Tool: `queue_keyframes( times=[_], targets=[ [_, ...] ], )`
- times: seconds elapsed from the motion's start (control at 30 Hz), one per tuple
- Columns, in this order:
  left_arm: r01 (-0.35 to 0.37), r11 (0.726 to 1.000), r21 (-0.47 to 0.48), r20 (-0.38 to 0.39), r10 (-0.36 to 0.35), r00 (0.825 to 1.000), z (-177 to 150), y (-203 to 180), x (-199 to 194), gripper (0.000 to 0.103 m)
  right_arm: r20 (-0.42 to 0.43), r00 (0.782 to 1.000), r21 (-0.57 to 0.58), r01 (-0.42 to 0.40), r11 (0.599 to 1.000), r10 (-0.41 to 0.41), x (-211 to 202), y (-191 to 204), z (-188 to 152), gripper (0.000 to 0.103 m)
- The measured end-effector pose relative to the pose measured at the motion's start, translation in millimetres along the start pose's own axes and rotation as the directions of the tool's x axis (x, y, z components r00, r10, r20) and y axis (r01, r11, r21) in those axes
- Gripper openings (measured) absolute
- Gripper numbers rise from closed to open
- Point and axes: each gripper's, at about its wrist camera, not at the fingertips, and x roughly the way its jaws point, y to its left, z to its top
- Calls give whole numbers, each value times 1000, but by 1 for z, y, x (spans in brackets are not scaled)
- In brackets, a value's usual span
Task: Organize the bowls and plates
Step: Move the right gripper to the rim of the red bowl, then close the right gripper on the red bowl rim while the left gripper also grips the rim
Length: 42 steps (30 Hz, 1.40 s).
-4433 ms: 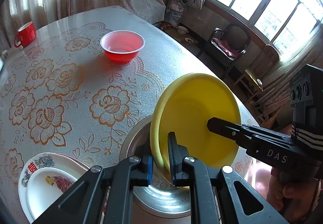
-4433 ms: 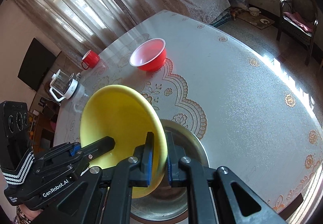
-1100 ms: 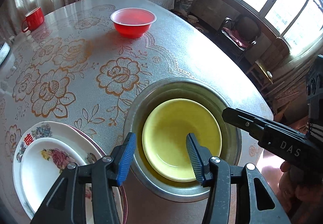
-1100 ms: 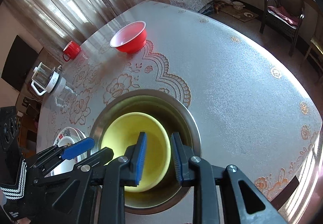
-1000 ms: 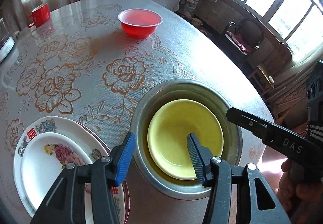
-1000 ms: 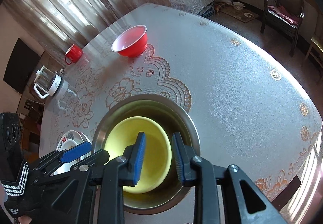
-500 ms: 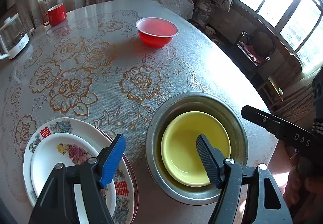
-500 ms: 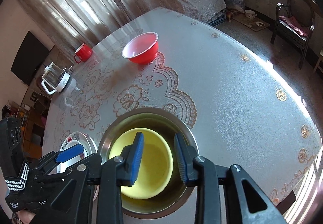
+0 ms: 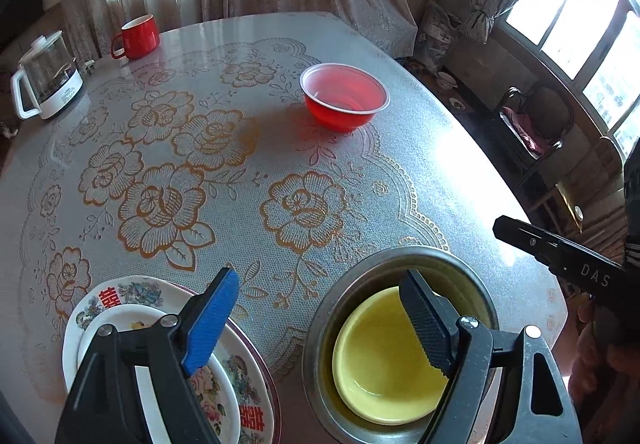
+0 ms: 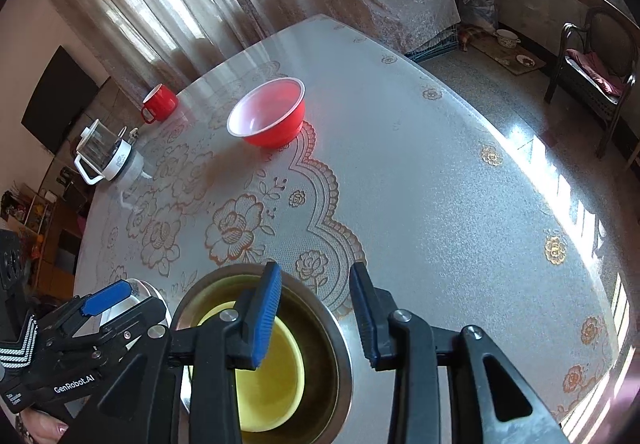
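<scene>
A yellow bowl [image 9: 384, 364] lies inside a steel bowl [image 9: 360, 276] at the near right of the table; both also show in the right wrist view, the yellow bowl [image 10: 276, 400] and the steel bowl [image 10: 328, 328]. A red plastic bowl [image 9: 344, 100] [image 10: 272, 120] stands farther back. A stack of flowered plates [image 9: 120, 296] lies at the near left. My left gripper [image 9: 316, 308] is open and empty above the table between plates and steel bowl. My right gripper [image 10: 316, 308] is open and empty above the steel bowl's far rim.
A red mug [image 9: 138, 36] [image 10: 160, 102] and a glass kettle [image 9: 44, 80] [image 10: 106, 156] stand at the far left of the flowered tablecloth. The table's edge curves round on the right, with a chair [image 10: 596, 68] and floor beyond.
Both grippers let go of the yellow bowl, which now lies in the steel bowl. Both have drawn back and up, and their jaws have opened wider.
</scene>
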Motion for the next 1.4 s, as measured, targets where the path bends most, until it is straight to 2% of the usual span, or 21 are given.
queue_keyframes(
  times=[0.17, 0.4, 0.63, 0.83, 1.1, 1.17, 1.27, 1.4],
  targets=[
    [-45, 998, -44, 11, 46, 999, 16, 9, 3, 83, -13, 1000, -58, 11, 998, -12, 14, -2, 32, 37],
    [-92, 989, -112, -6, 92, 996, 32, 23, 14, 83, -28, 1000, -99, -18, 995, 15, 44, -2, 83, 37],
    [-133, 980, -146, -18, 132, 991, 41, 37, 20, 83, -49, 997, -108, -57, 993, 52, 90, 9, 134, 37],
    [-151, 972, -182, -39, 146, 989, 45, 52, 29, 84, -91, 994, -96, -69, 993, 60, 135, 16, 164, 37],
    [-158, 964, -216, -60, 148, 987, 60, 62, 44, 84, -147, 986, -58, -93, 994, 84, 178, 11, 173, 36],
    [-156, 965, -211, -60, 147, 987, 67, 60, 48, 84, -169, 981, -63, -103, 993, 91, 185, 9, 171, 24],
    [-143, 967, -209, -55, 134, 989, 79, 57, 54, 84, -193, 975, -74, -130, 989, 114, 189, 5, 165, 15],
    [-92, 975, -203, -41, 86, 995, 95, 45, 62, 84, -216, 970, -116, -136, 984, 109, 185, 8, 154, 12]
  ],
)
